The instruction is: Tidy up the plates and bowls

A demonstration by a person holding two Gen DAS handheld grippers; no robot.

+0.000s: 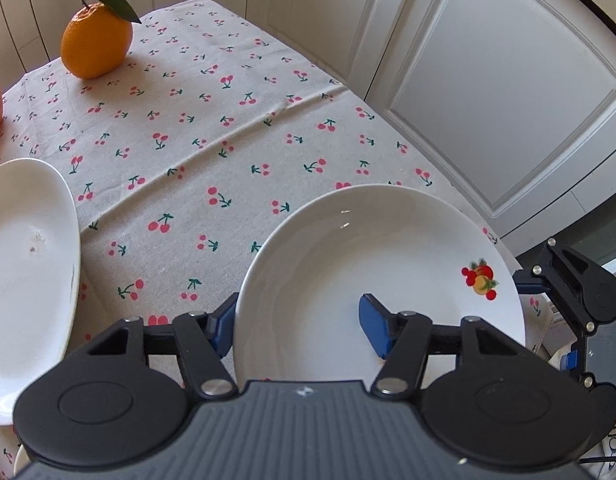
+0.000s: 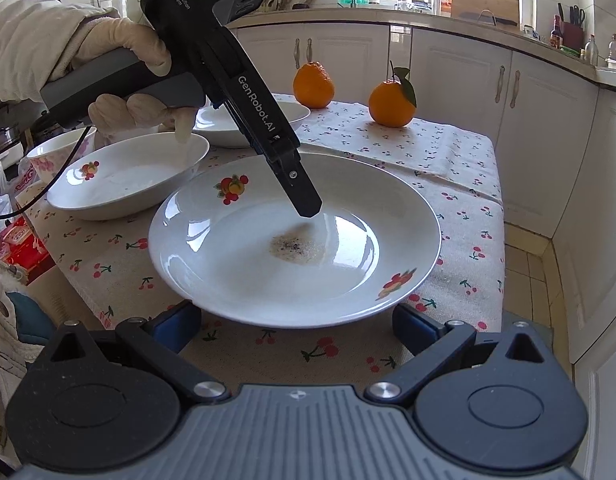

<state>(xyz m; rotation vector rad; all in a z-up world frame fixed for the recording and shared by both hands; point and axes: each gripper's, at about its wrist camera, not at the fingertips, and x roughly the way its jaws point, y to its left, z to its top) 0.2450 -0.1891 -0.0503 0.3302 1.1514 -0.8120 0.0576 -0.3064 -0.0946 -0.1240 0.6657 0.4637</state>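
While the gloved left hand tilted the left gripper steeply down, its tongs straddled the far rim of the fruit-printed plate.

The plate lay on the cherry tablecloth, nearest the table's front edge. One blue pad sat inside the plate and the other outside. The gap was half-narrowed and seemingly not yet pinching. The right gripper hung low with its tongs wide, one on each side of the plate's near rim. From the right wrist only one left finger showed. A stain marked the plate's middle. A neighbouring bowl was partly hidden behind the hand.
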